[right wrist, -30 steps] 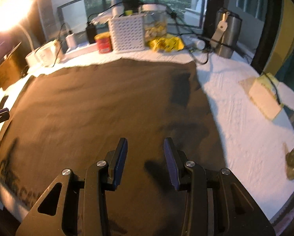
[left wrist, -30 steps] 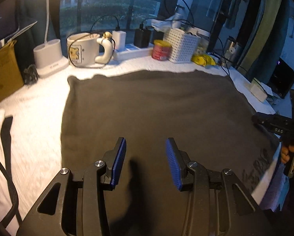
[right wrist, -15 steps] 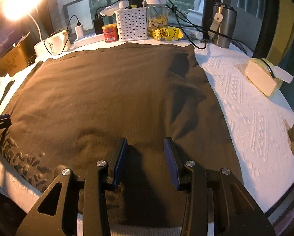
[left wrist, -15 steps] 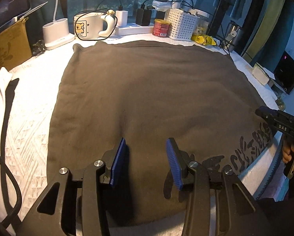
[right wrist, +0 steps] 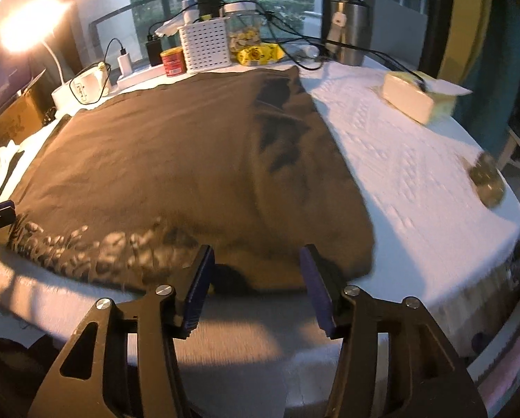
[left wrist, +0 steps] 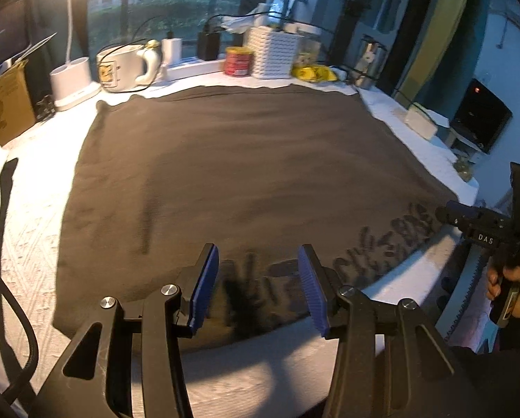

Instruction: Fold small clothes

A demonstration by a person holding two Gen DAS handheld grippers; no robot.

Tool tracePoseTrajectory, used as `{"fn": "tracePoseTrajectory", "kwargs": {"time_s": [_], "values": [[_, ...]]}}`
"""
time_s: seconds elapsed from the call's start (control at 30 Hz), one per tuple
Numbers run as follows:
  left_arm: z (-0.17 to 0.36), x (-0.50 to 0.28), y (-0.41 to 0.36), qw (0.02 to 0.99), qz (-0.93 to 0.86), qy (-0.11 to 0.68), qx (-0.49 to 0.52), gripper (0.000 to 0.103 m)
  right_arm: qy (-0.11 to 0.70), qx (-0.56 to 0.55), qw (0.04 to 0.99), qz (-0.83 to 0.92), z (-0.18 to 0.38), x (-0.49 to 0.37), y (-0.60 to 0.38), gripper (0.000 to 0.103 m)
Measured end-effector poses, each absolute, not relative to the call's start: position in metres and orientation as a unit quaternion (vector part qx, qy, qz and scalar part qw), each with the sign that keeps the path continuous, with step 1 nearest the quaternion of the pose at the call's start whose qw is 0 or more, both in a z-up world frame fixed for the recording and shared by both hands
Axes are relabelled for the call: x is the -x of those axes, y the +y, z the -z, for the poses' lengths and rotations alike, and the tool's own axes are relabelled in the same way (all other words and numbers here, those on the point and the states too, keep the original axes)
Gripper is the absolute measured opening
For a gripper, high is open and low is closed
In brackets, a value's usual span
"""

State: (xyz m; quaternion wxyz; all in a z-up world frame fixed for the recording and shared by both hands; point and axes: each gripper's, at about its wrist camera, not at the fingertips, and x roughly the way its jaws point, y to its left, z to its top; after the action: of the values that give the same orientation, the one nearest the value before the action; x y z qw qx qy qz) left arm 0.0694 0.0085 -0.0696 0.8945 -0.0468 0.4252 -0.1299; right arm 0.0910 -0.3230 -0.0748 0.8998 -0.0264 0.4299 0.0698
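left wrist view: our left gripper [left wrist: 258, 285] hovers jaws apart over the near hem of the dark garment [left wrist: 246, 174] spread flat on the white table [left wrist: 26, 216], printed edge toward us; right wrist view: right gripper [right wrist: 254, 284] likewise spread, empty, at that near edge.

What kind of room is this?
Probably a home room by a balcony window: a table with a white cloth, a lit desk lamp, and a metal flask.
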Motion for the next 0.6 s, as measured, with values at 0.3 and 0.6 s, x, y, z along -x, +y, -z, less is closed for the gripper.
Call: {"fn": "tracePoseTrajectory", "kwargs": {"time_s": [0.3, 0.6], "values": [[0.068, -0.073, -0.009, 0.892, 0.152, 0.424, 0.041, 0.047, 0.45, -0.009, 0.892, -0.042, 0.079, -0.068, -0.343, 0.064], [0.069, -0.084, -0.005, 0.89, 0.142, 0.431, 0.046, 0.047, 0.445, -0.067, 0.892, -0.053, 0.083, -0.082, -0.342, 0.077]]}}
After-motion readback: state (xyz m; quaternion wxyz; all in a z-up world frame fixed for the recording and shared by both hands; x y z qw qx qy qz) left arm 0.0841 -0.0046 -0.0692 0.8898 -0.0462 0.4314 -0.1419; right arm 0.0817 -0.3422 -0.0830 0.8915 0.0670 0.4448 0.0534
